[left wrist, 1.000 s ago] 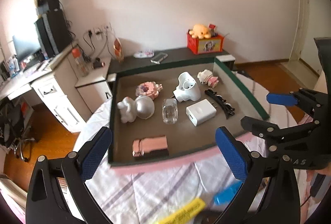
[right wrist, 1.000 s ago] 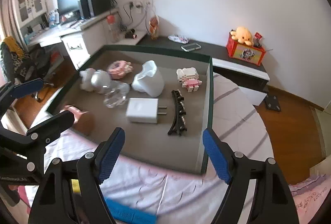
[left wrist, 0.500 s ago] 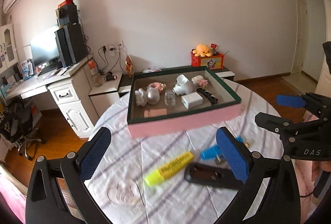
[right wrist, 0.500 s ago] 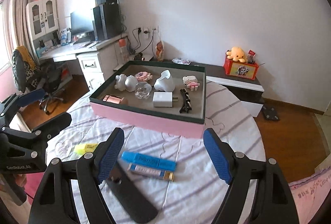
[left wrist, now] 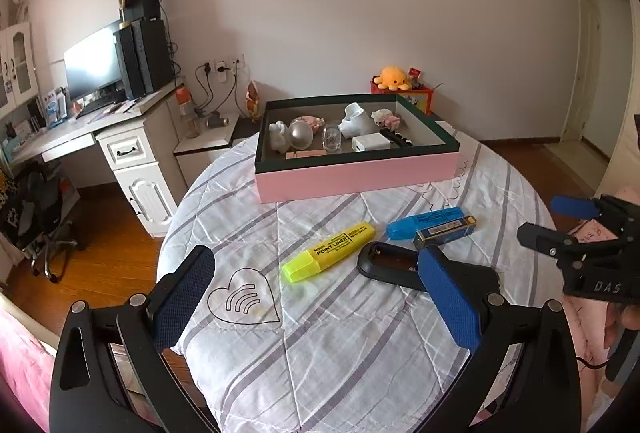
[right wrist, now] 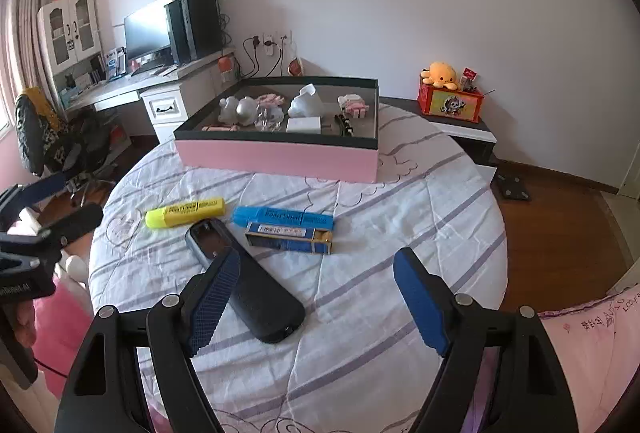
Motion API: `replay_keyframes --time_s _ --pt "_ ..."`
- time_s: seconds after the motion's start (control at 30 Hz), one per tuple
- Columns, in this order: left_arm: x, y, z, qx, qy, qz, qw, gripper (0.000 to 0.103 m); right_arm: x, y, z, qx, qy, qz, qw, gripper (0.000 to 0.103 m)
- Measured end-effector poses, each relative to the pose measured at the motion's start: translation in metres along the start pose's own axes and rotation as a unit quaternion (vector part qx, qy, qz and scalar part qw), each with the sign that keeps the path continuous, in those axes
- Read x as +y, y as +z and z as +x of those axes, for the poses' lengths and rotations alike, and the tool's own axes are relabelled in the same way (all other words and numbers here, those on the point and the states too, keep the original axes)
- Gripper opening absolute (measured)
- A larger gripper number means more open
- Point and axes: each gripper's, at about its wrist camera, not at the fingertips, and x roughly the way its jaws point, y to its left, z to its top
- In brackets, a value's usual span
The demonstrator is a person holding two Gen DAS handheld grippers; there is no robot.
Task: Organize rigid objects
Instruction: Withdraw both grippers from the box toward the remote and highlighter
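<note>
A pink box with a dark rim point(left wrist: 356, 175) point(right wrist: 276, 155) sits at the far side of the round table, holding several small objects. On the striped cloth in front of it lie a yellow highlighter point(left wrist: 328, 251) point(right wrist: 185, 212), a blue highlighter point(left wrist: 426, 222) point(right wrist: 284, 216), a small dark blue box point(left wrist: 444, 232) point(right wrist: 289, 236) and a black remote-like case point(left wrist: 390, 265) point(right wrist: 244, 283). My left gripper point(left wrist: 316, 303) is open and empty above the table's near edge. My right gripper point(right wrist: 316, 305) is open and empty, its left finger over the black case.
A white desk point(left wrist: 120, 141) with a monitor stands at the left, an office chair point(right wrist: 44, 141) beside it. A low dark shelf with a red box and orange plush point(right wrist: 448, 97) stands behind the table. Wooden floor point(right wrist: 560, 217) surrounds the table.
Both grippers have pulled back and up from over the pink box to the near side of the table. The highlighters, small box and black case have come into view.
</note>
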Motion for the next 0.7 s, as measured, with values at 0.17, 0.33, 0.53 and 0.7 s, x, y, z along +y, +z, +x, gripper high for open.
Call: replay_keyframes --time_s 0.17,0.33,0.53,0.7 --pt "0.001 -0.005 0.005 0.011 0.001 0.005 0.9999 0.103 0.003 -0.005 0.008 0.013 0.004 -0.009 1.0 0.081" --pt "0.004 -0.013 0.016 0.029 0.005 0.005 0.9995 0.103 0.008 -0.013 0.032 0.049 0.023 -0.023 0.998 0.081" --pt "0.011 -0.018 0.029 0.048 0.009 0.0 0.9988 0.103 0.01 -0.018 0.053 0.071 0.03 -0.029 0.997 0.081" --pt "0.015 -0.021 0.04 0.061 0.008 -0.005 0.9981 0.103 0.0 -0.012 0.065 0.075 0.025 -0.019 0.997 0.081"
